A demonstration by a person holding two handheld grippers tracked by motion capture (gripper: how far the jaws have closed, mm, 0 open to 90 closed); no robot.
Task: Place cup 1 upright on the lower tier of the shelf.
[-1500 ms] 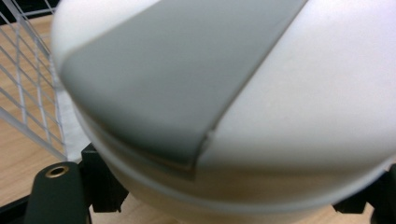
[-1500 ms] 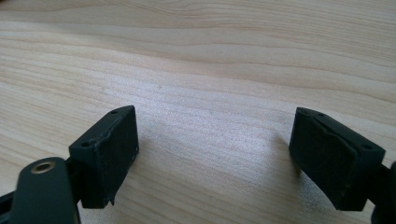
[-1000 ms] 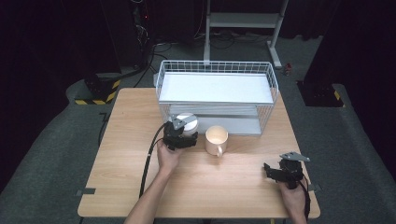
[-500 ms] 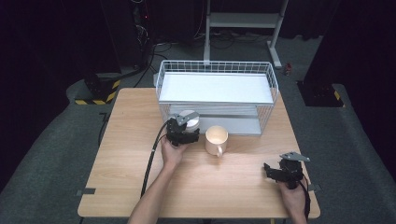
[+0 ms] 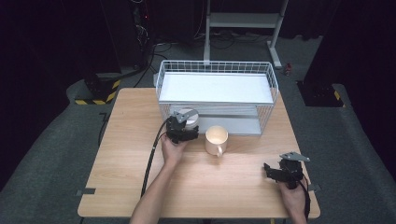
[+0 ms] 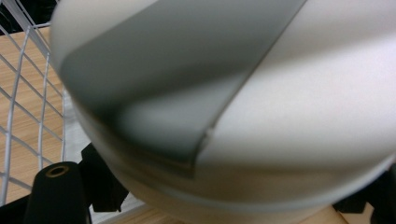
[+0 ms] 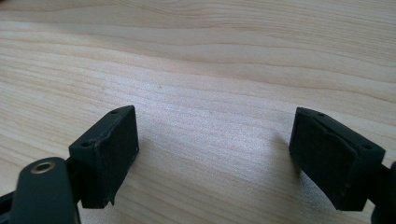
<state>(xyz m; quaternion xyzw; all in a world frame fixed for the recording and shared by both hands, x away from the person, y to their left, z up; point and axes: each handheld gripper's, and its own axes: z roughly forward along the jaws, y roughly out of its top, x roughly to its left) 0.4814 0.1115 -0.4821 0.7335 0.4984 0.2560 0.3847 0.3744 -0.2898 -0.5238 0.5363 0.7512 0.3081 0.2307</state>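
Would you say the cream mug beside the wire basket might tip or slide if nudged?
The mug stands upright, squat and wide-mouthed, so it probably slides on the smooth wooden table rather than tipping. It looks ceramic, so likely fragile; its handle faces the person.

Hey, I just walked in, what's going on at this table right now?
A person is working at a wooden table with a gripper in each hand. The left gripper holds a white cup up beside the front of a white wire basket. A cream mug stands on the table just right of it, untouched. The right gripper rests near the table's right front corner, jaws open over bare wood, holding nothing.
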